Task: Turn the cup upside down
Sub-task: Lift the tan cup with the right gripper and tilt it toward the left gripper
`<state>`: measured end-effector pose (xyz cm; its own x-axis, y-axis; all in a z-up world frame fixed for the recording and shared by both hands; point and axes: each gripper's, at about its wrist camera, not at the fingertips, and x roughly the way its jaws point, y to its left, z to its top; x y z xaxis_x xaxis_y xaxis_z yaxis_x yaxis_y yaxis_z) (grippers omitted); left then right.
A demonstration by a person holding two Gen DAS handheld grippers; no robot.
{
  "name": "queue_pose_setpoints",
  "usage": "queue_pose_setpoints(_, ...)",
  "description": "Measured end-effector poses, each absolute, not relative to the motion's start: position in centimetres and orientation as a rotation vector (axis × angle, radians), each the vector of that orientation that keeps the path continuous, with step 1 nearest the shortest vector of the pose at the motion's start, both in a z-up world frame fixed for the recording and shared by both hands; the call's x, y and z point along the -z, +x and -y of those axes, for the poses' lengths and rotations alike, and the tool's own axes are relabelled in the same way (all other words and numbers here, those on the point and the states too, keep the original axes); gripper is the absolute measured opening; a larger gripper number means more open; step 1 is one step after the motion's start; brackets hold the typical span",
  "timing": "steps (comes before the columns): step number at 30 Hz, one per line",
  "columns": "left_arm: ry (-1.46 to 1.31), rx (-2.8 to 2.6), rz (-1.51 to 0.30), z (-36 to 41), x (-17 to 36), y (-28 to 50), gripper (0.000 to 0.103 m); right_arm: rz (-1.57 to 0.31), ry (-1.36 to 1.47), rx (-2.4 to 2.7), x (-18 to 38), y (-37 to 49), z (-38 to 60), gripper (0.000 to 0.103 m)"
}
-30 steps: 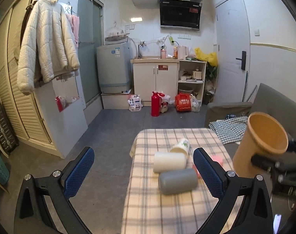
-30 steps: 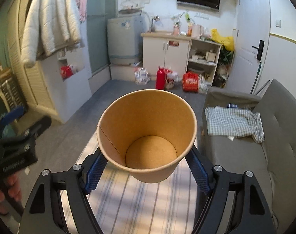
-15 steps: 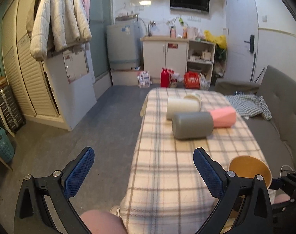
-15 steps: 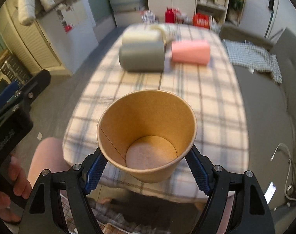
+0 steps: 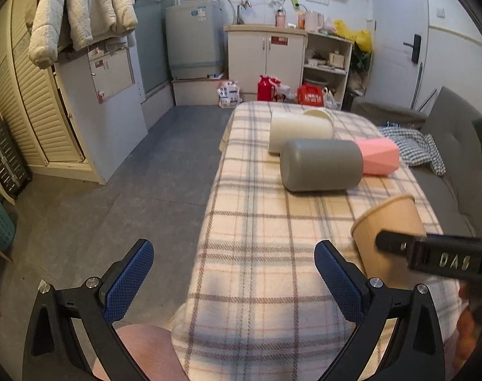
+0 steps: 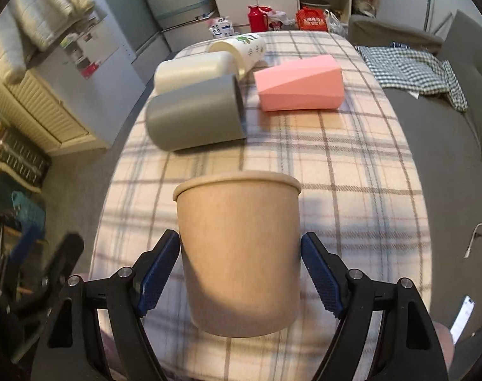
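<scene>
One cup (image 6: 239,254) now inverted — right gripper (image 6: 241,277) (clamped), tablecloth (image 6: 352,171) beneath.

Left wrist cam sits low at the table's (image 5: 256,254) near end, facing down its length twd the kitchen wall. Right wrist cam is closer, tilted down. Both share grey cup (image 5: 320,165) (image 6: 193,117) & pink cup (image 5: 379,155) (image 6: 299,87), mid-frame.

Table's got a plaid cloth (image 6: 352,165) on it. Toward the far end, a grey cup (image 6: 193,117) lying on its side, a cream one (image 6: 190,70) right behind it touching, and a pink faceted cup (image 6: 299,84) just beside them. Sofa (image 5: 457,146) along the right edge with a checked cloth (image 5: 412,146) on it.
</scene>
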<state>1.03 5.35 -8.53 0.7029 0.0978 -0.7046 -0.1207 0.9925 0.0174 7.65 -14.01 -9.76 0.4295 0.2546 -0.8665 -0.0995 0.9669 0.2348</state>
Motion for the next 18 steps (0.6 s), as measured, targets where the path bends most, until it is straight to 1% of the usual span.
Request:
queue_pose_setpoints(4, -0.04, -0.096, -0.82, -4.6, 8.8, 1.5, 0.103, -1.066, 0.204, -0.245, 9.8, 7.8, 14.7, 0.08)
queue_pose_setpoints(6, -0.047, -0.073, -0.832, -3.9, 8.7, 1.7, 0.103, -1.033, 0.232, -0.253, 9.4, 7.5, 15.6, 0.087)
queue_pose_setpoints(8, -0.057, -0.052, -0.832, -3.2, 8.2, 1.6, 0.103, -0.986, 0.236, -0.247, 8.6, 7.1, 16.6, 0.089)
queue_pose_setpoints(12, -0.079, 0.047, -0.853, -0.8, 7.8, 1.2, 0.103, -0.888, 0.196, -0.188, 6.6, 5.8, 18.7, 0.09)
queue_pose_setpoints(14, -0.057, 0.071, -0.857, 1.0, 7.9, 0.6, 0.103, -0.823, 0.129, -0.125, 5.7, 4.9, 19.7, 0.09)
queue_pose_setpoints(18, -0.05, 0.104, -0.865, 4.1, 8.2, 0.0, 0.103, -0.756, 0.071, -0.057, 5.6, 3.7, 21.9, 0.09)
